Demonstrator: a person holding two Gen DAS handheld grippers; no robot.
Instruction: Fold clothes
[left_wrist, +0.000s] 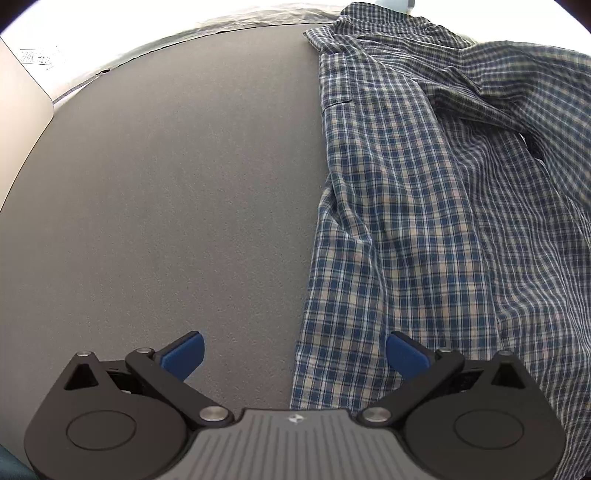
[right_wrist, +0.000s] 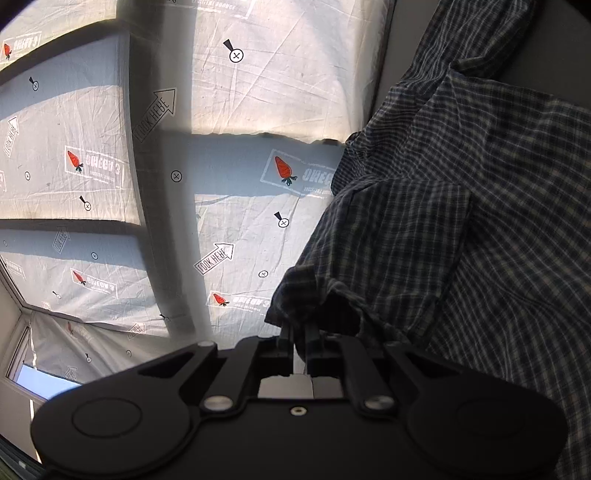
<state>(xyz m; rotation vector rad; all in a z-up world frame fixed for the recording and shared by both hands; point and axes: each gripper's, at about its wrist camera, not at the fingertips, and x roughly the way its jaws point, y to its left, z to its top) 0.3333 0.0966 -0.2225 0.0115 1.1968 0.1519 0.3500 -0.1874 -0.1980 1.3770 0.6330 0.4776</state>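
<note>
A blue, white and tan plaid shirt (left_wrist: 443, 206) lies spread on the right half of a grey table (left_wrist: 177, 192), its collar at the far end. My left gripper (left_wrist: 295, 354) is open just above the shirt's near left edge, with one blue fingertip (left_wrist: 404, 356) over the cloth and the other over bare table. My right gripper (right_wrist: 298, 328) is shut on a bunched edge of the same shirt (right_wrist: 461, 221) and holds it lifted, so the cloth hangs to the right of it.
A white sheet printed with carrots and arrows (right_wrist: 240, 184) covers the window and wall behind the right gripper. A pale board (left_wrist: 22, 96) stands at the table's far left edge. The grey table's left half shows bare in the left wrist view.
</note>
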